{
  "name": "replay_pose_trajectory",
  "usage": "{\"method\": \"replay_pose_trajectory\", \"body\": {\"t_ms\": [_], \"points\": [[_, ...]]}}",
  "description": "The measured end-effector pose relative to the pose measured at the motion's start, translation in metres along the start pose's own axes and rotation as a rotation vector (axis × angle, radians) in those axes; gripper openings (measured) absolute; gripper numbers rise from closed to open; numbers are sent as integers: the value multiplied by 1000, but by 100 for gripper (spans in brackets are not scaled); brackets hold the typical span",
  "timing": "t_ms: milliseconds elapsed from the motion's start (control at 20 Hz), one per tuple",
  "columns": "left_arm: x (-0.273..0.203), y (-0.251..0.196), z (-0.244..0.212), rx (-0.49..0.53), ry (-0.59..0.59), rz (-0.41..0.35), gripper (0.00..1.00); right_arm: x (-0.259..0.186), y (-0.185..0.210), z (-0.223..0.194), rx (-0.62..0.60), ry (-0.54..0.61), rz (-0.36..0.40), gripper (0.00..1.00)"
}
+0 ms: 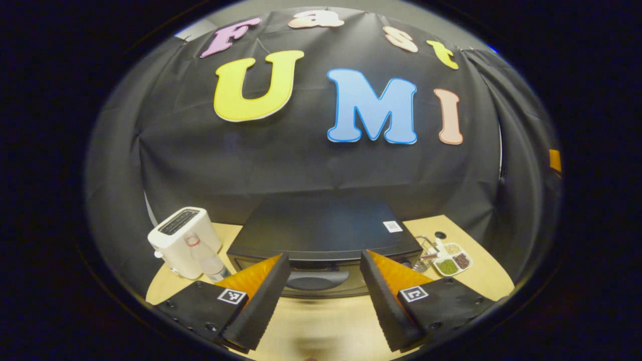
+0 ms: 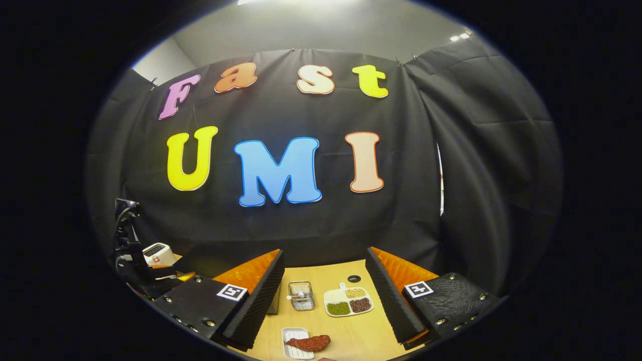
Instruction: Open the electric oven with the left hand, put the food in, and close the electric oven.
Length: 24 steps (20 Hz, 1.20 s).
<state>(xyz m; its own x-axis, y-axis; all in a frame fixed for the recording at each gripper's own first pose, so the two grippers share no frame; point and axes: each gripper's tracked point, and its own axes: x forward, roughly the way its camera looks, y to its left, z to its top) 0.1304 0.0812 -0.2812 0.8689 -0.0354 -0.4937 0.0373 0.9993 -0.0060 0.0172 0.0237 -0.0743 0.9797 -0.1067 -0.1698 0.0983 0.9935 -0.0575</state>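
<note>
Spanning the booth, wooden table (image 2: pixel 346 281) under black cloth (image 2: pixel 311 230).

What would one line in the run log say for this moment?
oven: closed | left gripper: open, facing oven handle | right gripper: open, above table | food: on small tray

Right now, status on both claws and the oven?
Left claw open, lined up on closed black electric oven. Right claw open, empty. Reddish-brown meat slab on small white tray, untouched. Path clear.
</note>
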Motion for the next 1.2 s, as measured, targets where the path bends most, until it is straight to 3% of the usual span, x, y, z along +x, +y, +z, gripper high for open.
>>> {"method": "replay_pose_trajectory", "body": {"t_ms": [200, 250, 300, 550, 750, 800, 850, 1200], "points": [[33, 9, -21, 10, 53, 3, 98, -1, -3, -7, -7, 19, -30, 98], [39, 11, -27, 10, 63, 3, 93, -1, -4, -9, -8, 23, -36, 98], [44, 13, -30, 9, 70, 6, 98, -1, -3, -9, -11, 25, -40, 98], [65, 17, -40, 10, 91, 13, 98, 0, 1, -11, -16, 33, -53, 98], [64, 17, -42, 41, 85, 11, 98, 0, 9, -8, -15, 27, -48, 98], [64, 17, -43, 42, 85, 10, 93, 1, 12, -8, -15, 27, -43, 98], [64, 17, -44, 30, 86, 10, 98, 1, 14, -6, -16, 24, -37, 99], [38, 16, -61, 29, 104, 5, 96, -3, 25, 6, -10, -11, 2, 98]]}}
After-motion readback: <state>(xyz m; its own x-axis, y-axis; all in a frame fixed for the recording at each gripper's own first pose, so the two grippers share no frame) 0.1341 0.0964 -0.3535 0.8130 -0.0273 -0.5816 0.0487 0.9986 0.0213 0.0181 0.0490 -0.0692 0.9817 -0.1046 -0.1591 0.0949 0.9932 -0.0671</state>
